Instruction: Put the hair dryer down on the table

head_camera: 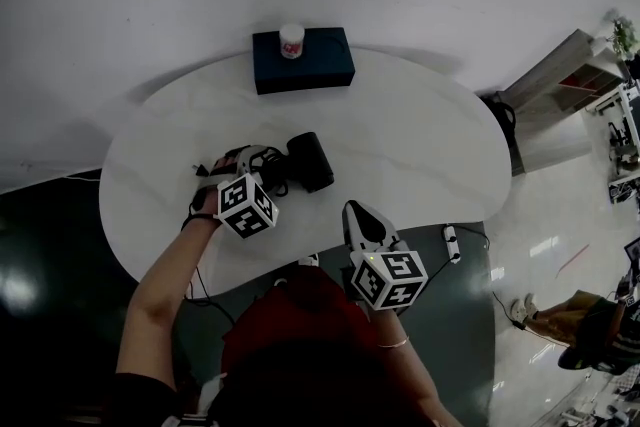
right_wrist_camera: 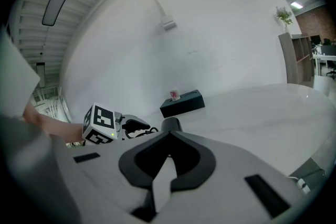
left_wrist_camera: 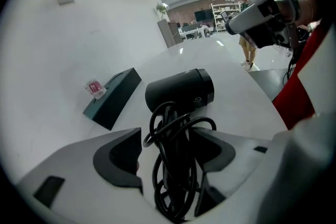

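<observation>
The black hair dryer (head_camera: 308,162) lies on the white table (head_camera: 420,145), its barrel (left_wrist_camera: 181,91) pointing right and its cord wound round the handle (left_wrist_camera: 176,165). My left gripper (head_camera: 268,167) straddles that handle with its jaws wide apart. In the left gripper view a gap shows between the left pad (left_wrist_camera: 123,157) and the cord, so the left gripper (left_wrist_camera: 168,136) does not press on it. My right gripper (head_camera: 356,211) hovers near the table's front edge, right of the dryer. In the right gripper view the right gripper (right_wrist_camera: 169,127) has its tips together and holds nothing.
A dark box (head_camera: 303,59) with a small white cup (head_camera: 291,40) on top stands at the table's far edge against the wall. A power strip (head_camera: 450,243) lies on the floor at the right. Shelves (head_camera: 590,75) stand further right.
</observation>
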